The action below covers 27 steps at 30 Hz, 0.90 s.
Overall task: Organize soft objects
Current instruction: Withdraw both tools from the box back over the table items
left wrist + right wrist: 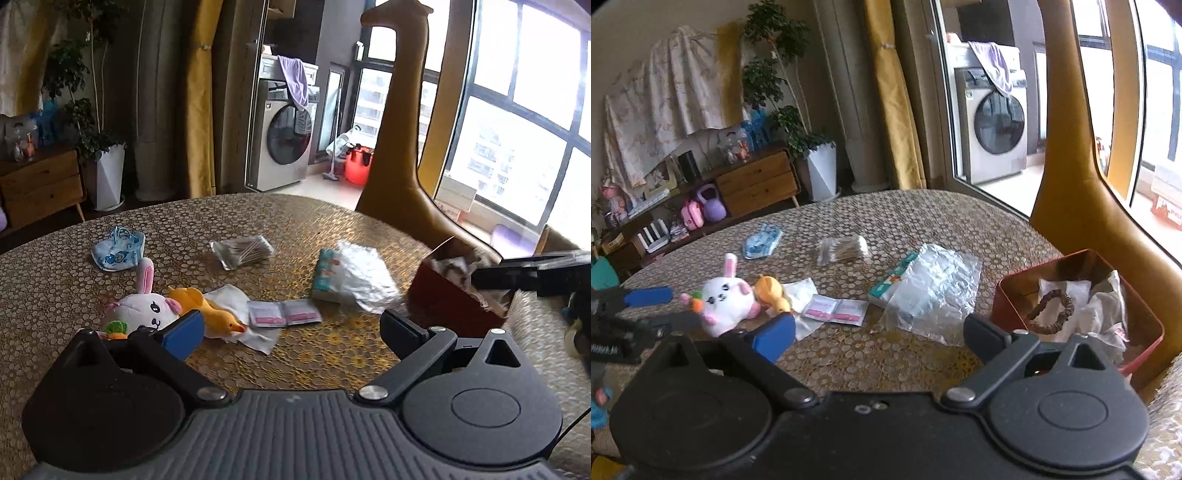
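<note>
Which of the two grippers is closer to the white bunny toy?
The left. The left gripper has the bunny toy just ahead of its left finger; the right gripper sits further right, nearer the red tin.

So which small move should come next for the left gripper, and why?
Probably the left gripper should move down and left toward the white bunny toy and take it. The jaws stand wide open and hold nothing, the bunny lies loose on the table right by its blue finger, and the red tin already holds a hair tie and tissues.
</note>
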{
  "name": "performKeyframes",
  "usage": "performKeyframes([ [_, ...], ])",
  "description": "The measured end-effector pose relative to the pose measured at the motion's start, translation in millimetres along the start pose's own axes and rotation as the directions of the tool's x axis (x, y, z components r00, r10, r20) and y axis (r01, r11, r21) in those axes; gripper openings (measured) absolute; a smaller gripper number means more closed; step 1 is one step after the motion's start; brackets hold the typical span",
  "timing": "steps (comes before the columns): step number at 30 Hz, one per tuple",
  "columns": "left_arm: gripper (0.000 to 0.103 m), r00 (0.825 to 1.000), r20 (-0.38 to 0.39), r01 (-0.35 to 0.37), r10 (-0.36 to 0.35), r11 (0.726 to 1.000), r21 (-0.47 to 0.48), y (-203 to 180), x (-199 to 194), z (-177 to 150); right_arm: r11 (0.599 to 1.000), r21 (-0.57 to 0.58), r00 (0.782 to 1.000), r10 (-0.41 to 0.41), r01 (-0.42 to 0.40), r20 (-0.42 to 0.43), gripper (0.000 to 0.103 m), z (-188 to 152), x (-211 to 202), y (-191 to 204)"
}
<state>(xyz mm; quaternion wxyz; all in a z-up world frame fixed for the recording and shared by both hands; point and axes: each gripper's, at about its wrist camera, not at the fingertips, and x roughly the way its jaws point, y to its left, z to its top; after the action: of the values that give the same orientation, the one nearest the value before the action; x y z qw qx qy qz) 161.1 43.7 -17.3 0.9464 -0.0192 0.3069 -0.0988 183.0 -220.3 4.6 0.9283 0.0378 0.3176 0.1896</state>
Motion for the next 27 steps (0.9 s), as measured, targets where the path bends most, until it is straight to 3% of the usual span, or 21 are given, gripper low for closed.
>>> performKeyframes([
  [7,0.102,0.994,-0.004,-0.109,0.109,0.994,-0.026,7,40,-10,0.999,0.033,0.999,-0.024,0.026,-0.041,0.098,12,46,-21],
  [14,0.102,0.972,-0.042,-0.235,0.232,0.965,-0.115,0,82,-10,0.998,0.049,0.996,-0.043,0.047,-0.081,0.097,29,91,-41],
  [19,0.102,0.932,-0.09,-0.361,0.351,0.92,-0.155,-3,114,-1,0.996,0.069,0.993,-0.058,0.065,-0.1,0.097,44,123,-50],
  [27,0.101,0.873,-0.177,-0.486,0.454,0.836,-0.256,2,158,11,0.992,0.107,0.989,-0.051,0.066,-0.137,0.096,48,166,-57],
])
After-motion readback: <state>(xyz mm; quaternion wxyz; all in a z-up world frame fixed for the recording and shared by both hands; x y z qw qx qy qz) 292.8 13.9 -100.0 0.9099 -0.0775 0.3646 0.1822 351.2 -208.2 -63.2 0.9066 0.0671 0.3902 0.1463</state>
